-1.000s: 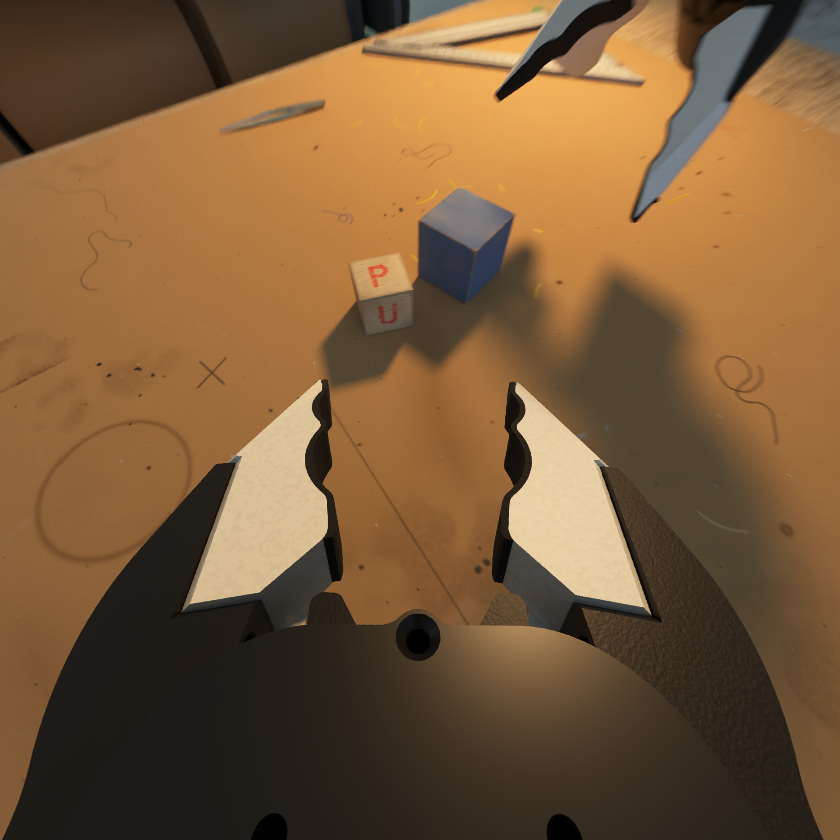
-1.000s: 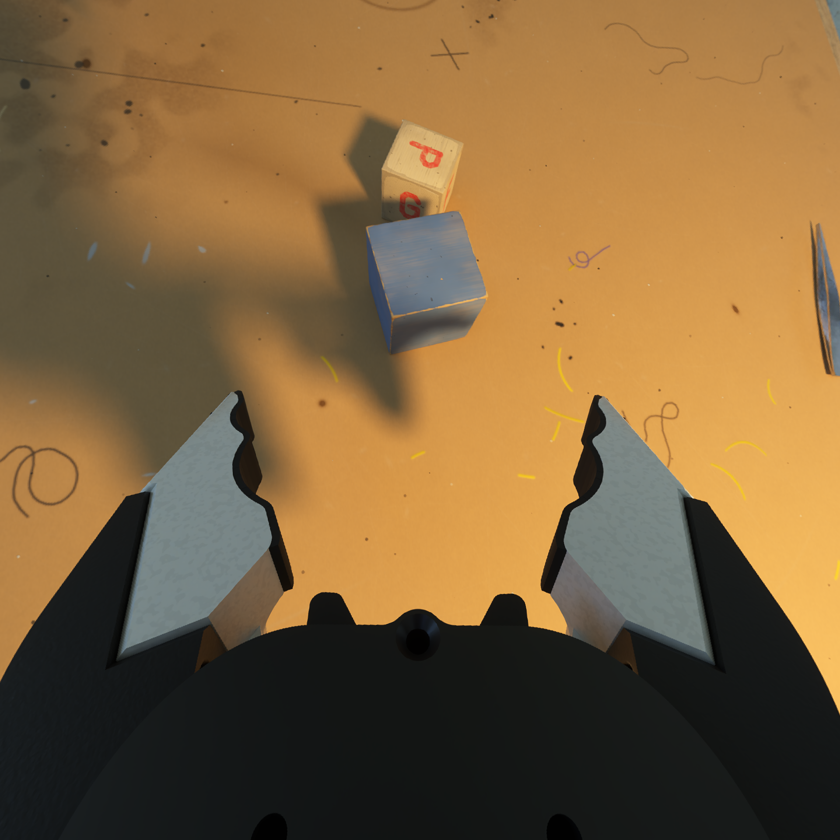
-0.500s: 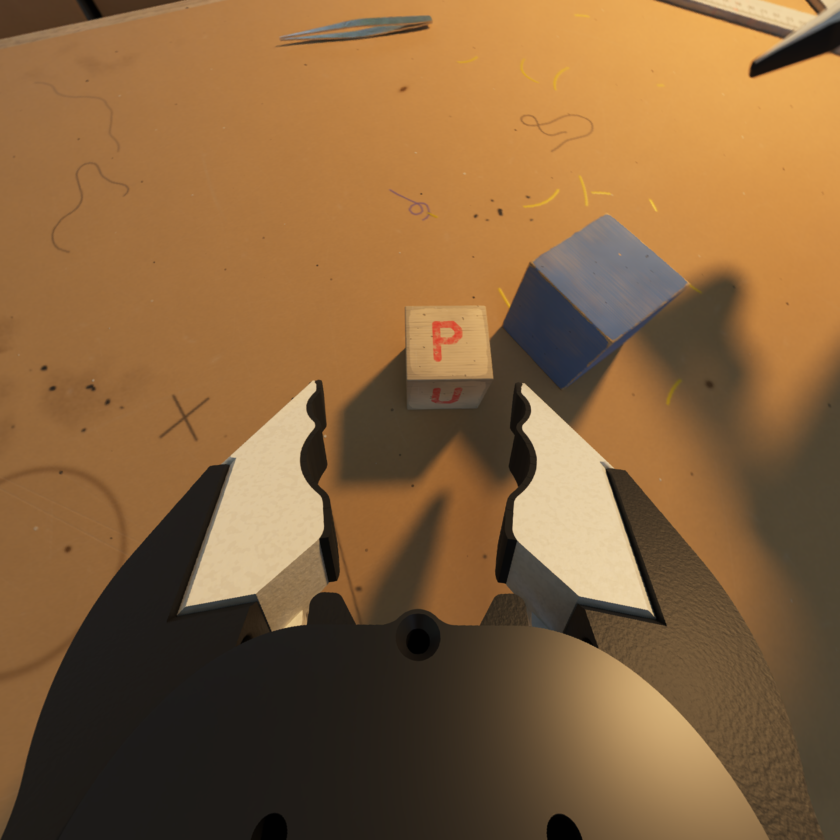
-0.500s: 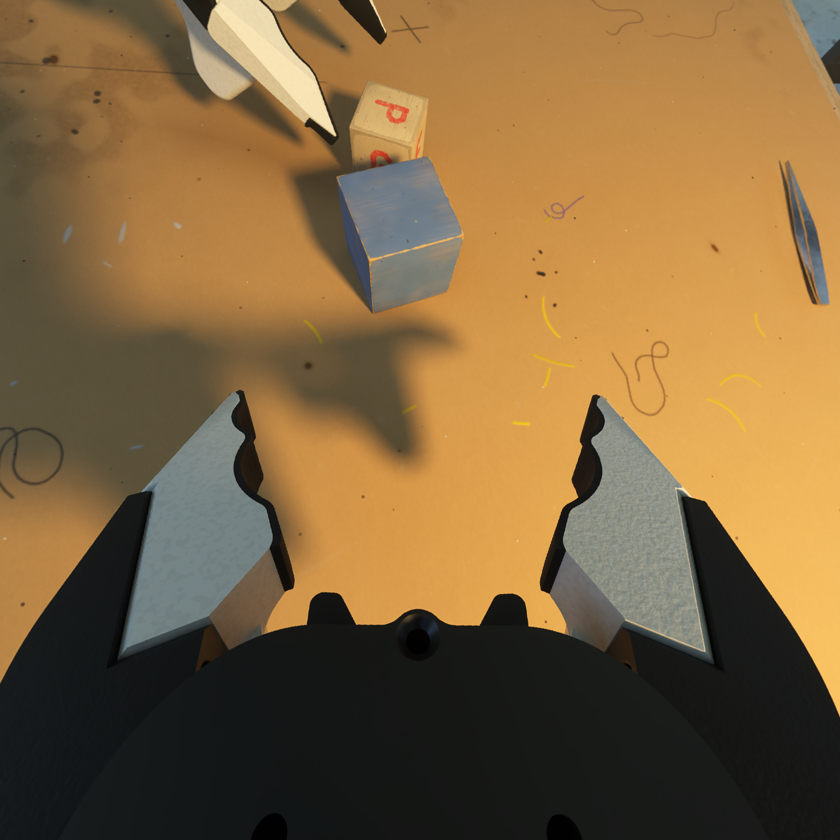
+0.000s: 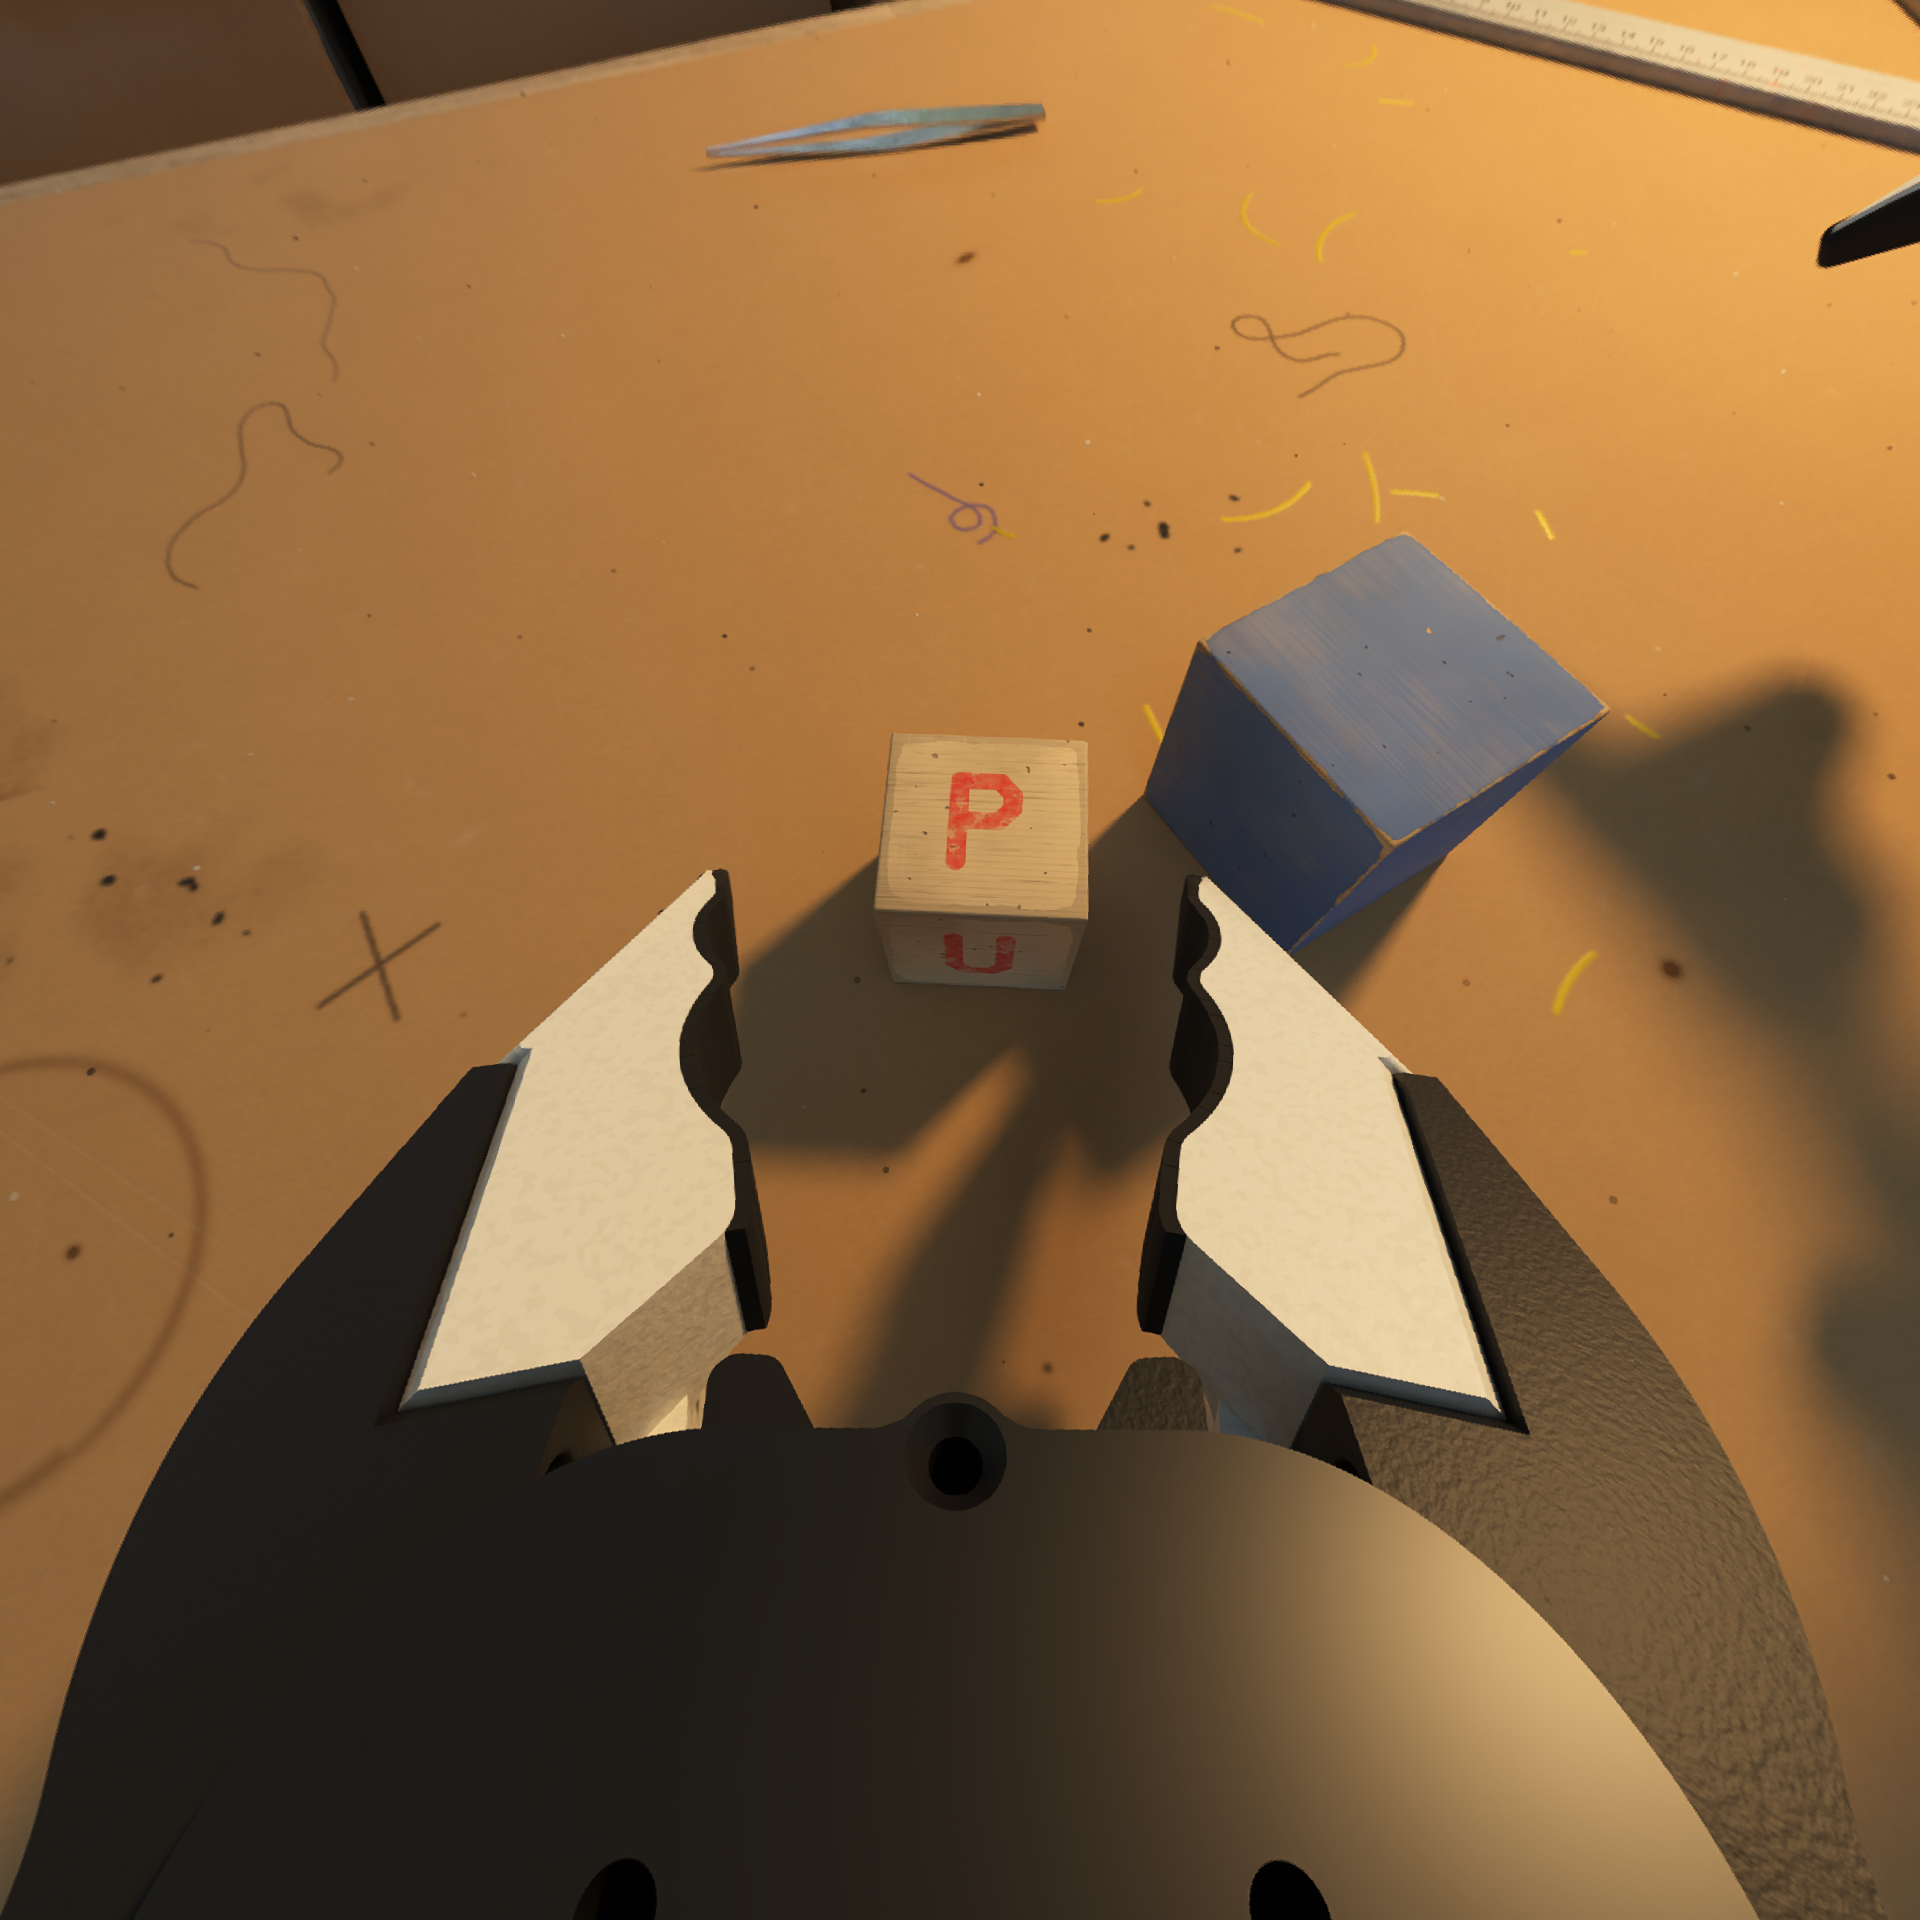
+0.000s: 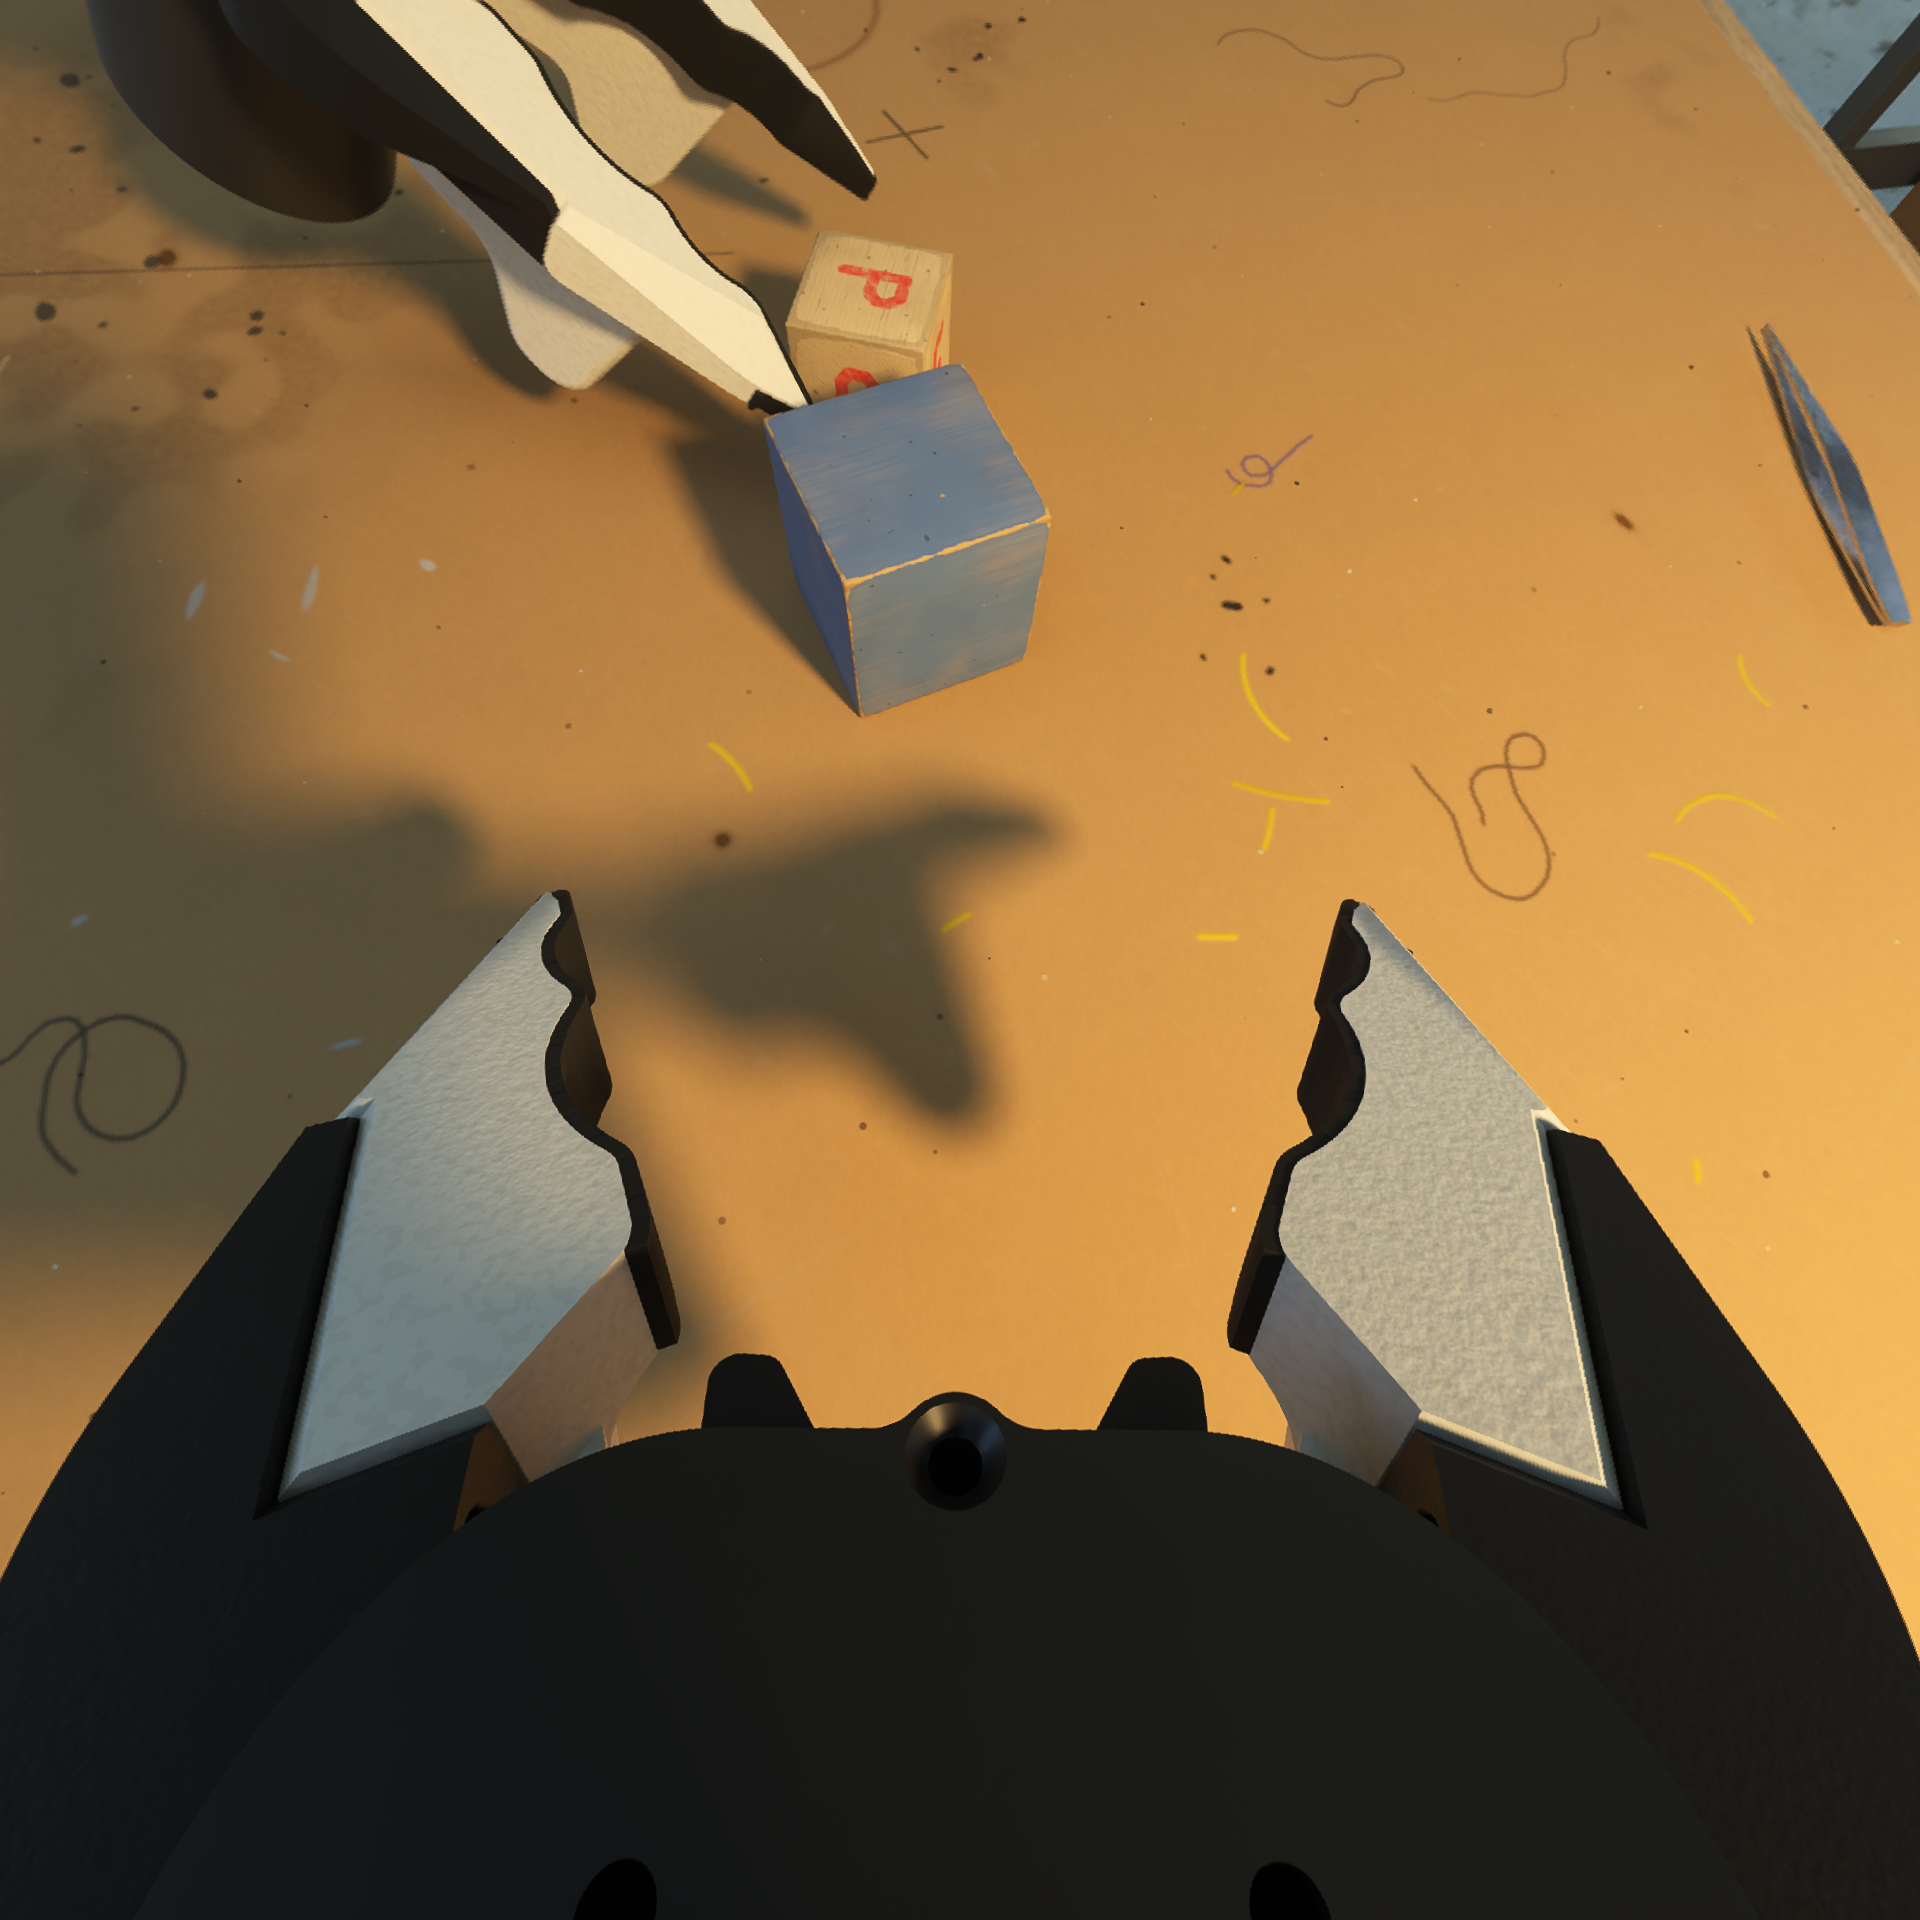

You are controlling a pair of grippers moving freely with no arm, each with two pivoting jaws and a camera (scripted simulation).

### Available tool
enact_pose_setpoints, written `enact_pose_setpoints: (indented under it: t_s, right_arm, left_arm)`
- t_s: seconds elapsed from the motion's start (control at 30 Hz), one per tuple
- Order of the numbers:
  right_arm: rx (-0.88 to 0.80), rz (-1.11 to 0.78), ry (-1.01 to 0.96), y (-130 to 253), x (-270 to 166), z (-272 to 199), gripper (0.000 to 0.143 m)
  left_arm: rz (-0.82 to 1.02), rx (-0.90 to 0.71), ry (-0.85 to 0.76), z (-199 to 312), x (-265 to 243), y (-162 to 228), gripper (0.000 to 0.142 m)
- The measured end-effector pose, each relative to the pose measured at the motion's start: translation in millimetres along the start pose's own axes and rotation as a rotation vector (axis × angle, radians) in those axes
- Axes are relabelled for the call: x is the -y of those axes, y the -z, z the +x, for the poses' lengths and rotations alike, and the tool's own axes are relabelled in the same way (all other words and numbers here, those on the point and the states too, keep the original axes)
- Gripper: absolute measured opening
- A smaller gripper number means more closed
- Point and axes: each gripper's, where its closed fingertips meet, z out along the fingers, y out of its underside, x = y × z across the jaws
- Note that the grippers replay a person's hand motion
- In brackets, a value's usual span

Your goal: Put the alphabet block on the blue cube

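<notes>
Squarely upright alphabet block (image 5: 982, 831), beside blue cube (image 5: 1382, 717), left tool (image 5: 956, 904) released, right tool (image 6: 956, 904) released.

The left tool (image 5: 956, 904) points steeply down at the table, its two pale fingers (image 5: 613, 1132) spread apart with nothing between them. The right tool (image 6: 956, 904) hangs higher, also tilted downward, its grey fingers (image 6: 1444, 1226) set wider apart and empty, facing the left tool (image 6: 810, 301) from the opposite side.

I see metal tweezers (image 5: 878, 131) lying on my tabletop (image 5: 623, 623) (brown, scribbled), a ruler (image 5: 1662, 62) at its far edge.
</notes>
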Motion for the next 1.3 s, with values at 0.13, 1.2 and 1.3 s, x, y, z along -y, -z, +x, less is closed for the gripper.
enact_pose_setpoints:
  t_s: [0.13,1.2,1.3]
  right_arm:
    - [-0.003,0.013,-0.011,2.9,2.1,-3.8,0.137]
    - [-0.028,0.146,-0.062,40.0,5.0,-41.5,0.128]
    - [-0.020,0.159,-0.065,42.8,5.1,-41.4,0.128]
  left_arm:
    - [-0.056,-0.003,-0.017,2.9,-5.6,-5.3,0.077]
    - [-0.185,-0.783,-0.538,85.1,54.0,14.9,0.044]
    - [-0.190,-0.783,-0.561,87.2,55.2,9.8,0.044]
